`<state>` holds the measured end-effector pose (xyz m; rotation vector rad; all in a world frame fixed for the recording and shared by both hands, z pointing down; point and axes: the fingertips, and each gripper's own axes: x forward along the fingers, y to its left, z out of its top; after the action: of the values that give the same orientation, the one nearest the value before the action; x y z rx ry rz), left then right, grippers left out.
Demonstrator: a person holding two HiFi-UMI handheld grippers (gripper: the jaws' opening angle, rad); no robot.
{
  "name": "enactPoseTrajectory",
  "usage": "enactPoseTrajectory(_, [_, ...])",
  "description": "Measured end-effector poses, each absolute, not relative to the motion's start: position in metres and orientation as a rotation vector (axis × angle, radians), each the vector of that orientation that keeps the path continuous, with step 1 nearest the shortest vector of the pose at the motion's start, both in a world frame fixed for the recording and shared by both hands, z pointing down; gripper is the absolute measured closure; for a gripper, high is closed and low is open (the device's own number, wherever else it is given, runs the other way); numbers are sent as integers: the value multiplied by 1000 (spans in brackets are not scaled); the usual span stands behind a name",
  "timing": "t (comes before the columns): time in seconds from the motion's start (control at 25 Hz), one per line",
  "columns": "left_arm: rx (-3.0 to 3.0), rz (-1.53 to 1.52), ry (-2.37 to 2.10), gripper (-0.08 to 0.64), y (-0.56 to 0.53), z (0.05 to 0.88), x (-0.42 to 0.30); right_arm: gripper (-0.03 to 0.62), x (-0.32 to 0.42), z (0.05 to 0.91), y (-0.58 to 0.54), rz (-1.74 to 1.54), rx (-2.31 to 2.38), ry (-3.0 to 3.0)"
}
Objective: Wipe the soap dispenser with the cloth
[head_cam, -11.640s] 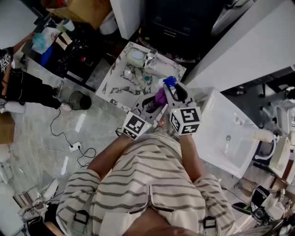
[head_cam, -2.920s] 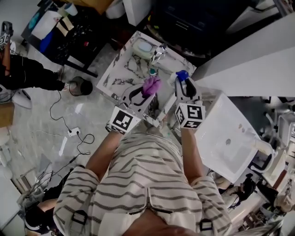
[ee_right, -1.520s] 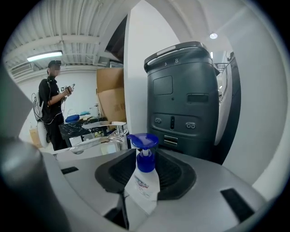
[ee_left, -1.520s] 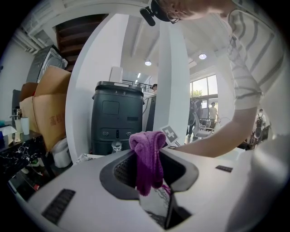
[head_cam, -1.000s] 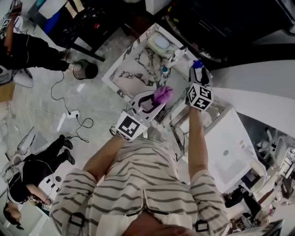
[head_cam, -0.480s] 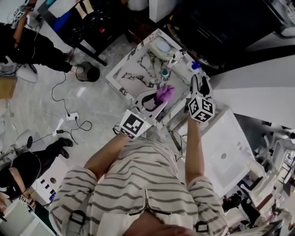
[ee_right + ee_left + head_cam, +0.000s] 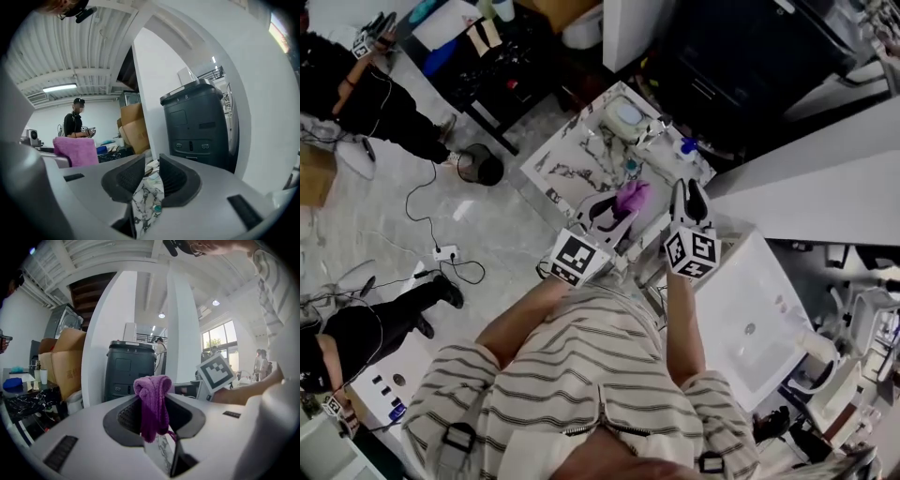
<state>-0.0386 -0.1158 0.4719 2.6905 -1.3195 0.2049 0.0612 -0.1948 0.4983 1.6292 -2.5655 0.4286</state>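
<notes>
The soap dispenser (image 7: 687, 146), small with a blue pump top, is seen at the right corner of the marble-patterned table (image 7: 572, 161). Its pale body is barely made out, and its long axis cannot be judged from above. A fuzzy, bunched purple cloth (image 7: 152, 399) is clenched in the left gripper (image 7: 153, 405). The right gripper (image 7: 151, 171), apart from the dispenser, is empty. Its ribbed dark jaws have just been closing, with a gap left.

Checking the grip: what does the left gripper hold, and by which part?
A purple terry cloth, bunched, pinched in the jaws of the left gripper, folded end protruding.
</notes>
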Motion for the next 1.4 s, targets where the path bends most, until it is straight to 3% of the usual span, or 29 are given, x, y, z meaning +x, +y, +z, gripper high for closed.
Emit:
enactPoseTrajectory(0.4, [2694,157,-1378,440,-117,459,-44,597,46,466,-164,377,1608,-2627])
enactPoseTrajectory(1.4, [2741,97,-1391,440,-126,445,-46,595,36,452,-151,359,1602,-2657])
